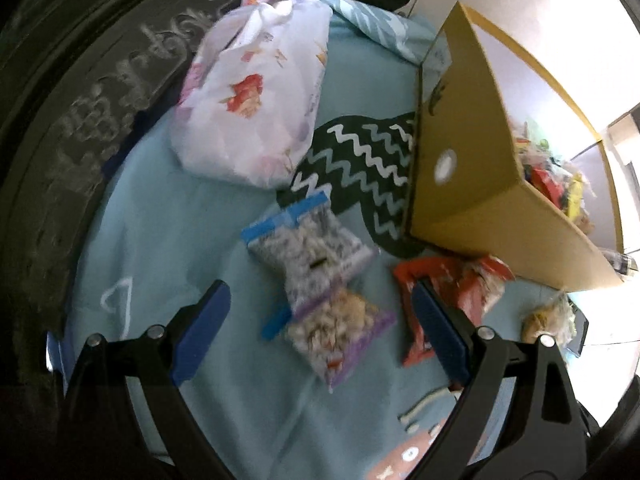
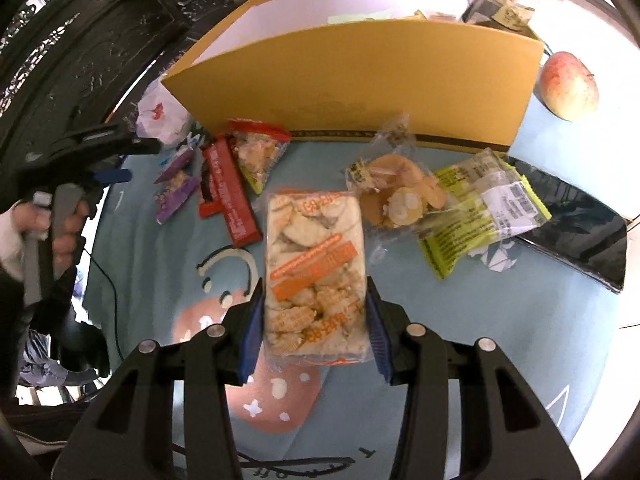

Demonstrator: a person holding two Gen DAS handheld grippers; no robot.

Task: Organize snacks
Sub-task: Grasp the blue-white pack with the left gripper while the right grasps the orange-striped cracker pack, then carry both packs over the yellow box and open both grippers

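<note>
My right gripper [image 2: 314,292] is shut on a clear snack pack with orange print [image 2: 314,256], its blue pads pressing both long sides just above the light-blue cloth. My left gripper [image 1: 319,286] is open and hovers over a purple-edged snack packet [image 1: 340,332] that overlaps a blue-edged one [image 1: 304,236]. A red packet [image 1: 460,292] lies under its right finger. The yellow cardboard box [image 1: 460,128] holds several snacks; its near wall [image 2: 360,80] stands behind the loose packets. In the right wrist view, a hand [image 2: 60,232] holds the left gripper over the purple packet [image 2: 176,184].
On the cloth lie a red bar [image 2: 228,196], a red-topped clear packet [image 2: 258,148], a bag of round biscuits [image 2: 396,192] and a yellow-green pack [image 2: 480,208]. An apple [image 2: 570,84] and a black flat object [image 2: 572,236] sit at the right. A white floral bag [image 1: 256,92] lies left of the box.
</note>
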